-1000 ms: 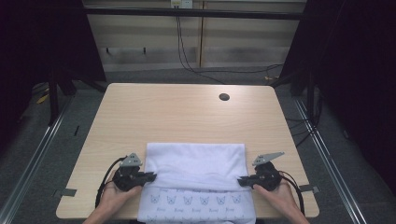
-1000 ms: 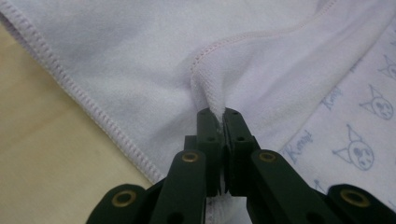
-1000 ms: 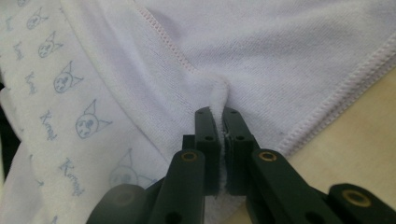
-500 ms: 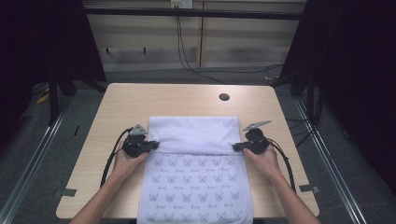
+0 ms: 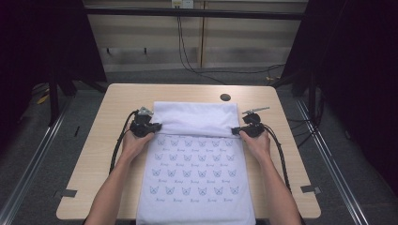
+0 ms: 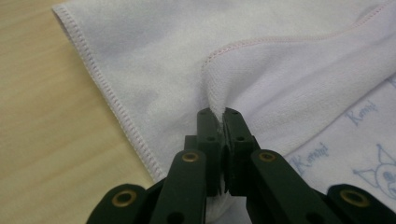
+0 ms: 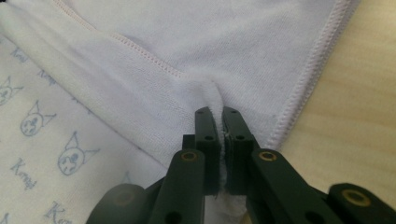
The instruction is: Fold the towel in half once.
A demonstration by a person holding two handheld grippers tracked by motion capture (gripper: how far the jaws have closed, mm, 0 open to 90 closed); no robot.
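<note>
White terry towel (image 5: 197, 164), one only, on one pale wood bench (image 5: 108, 159); two tongs, two hands, one small dark round hole (image 5: 225, 97) in the bench near its far edge. Towel runs from just short of the far edge down past the near edge, centred between left and right edges. Printed side up on the near part: rows of blue cat-like faces with small script. Far part is folded over, plain white, stitched hem showing. Left tongs (image 6: 218, 122) closed tight on the fold's left end; right tongs (image 7: 218, 122) closed tight on its right end, cloth pinched between each pair of jaws. Against half a second ago: both tongs sit slightly farther toward the far edge, folded band looks a bit narrower, more print exposed.
</note>
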